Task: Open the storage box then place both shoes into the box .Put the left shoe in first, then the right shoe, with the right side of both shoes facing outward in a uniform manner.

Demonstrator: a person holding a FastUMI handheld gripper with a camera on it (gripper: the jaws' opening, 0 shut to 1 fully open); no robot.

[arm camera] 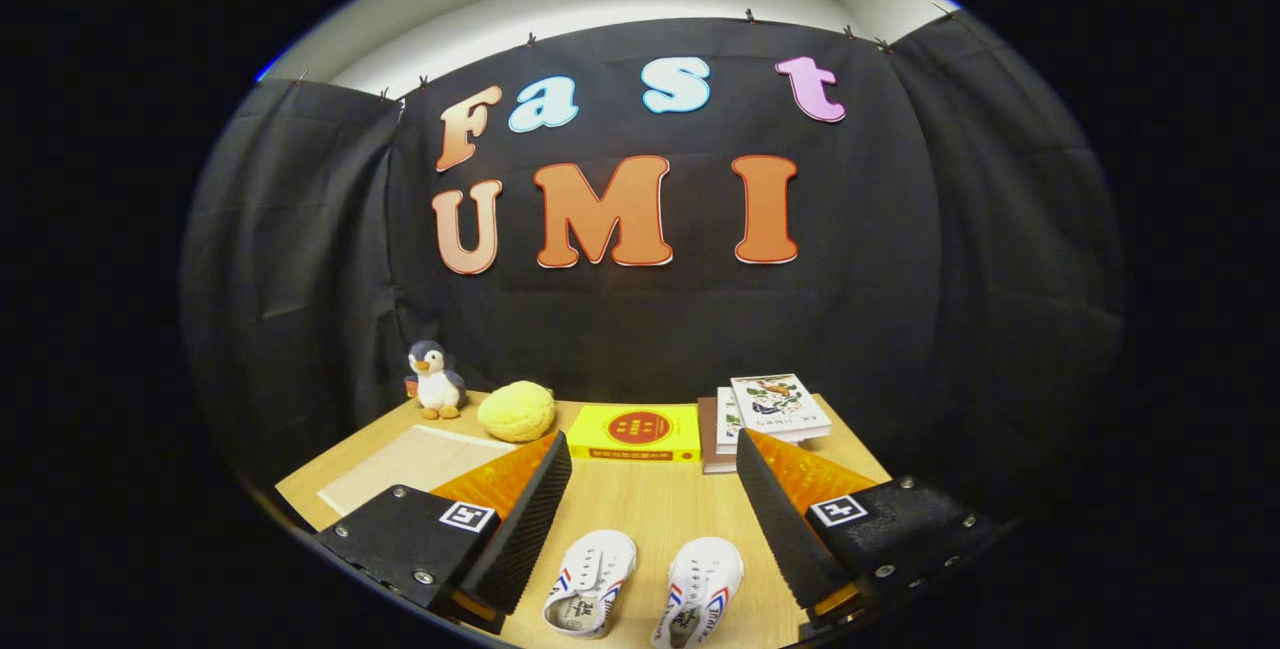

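Table (650,509) carries shoes (590,584) between parted hand-held gripper (655,459) fingers.

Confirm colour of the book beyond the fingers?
Yellow with a red circle, book, gripper view; gripper open.

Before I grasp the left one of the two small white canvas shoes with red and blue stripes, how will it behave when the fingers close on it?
The left white canvas shoe looks soft, so its upper would likely give under the open gripper. It seems light for its size. Its flat sole on the wooden table suggests it should not roll, though it might slide.
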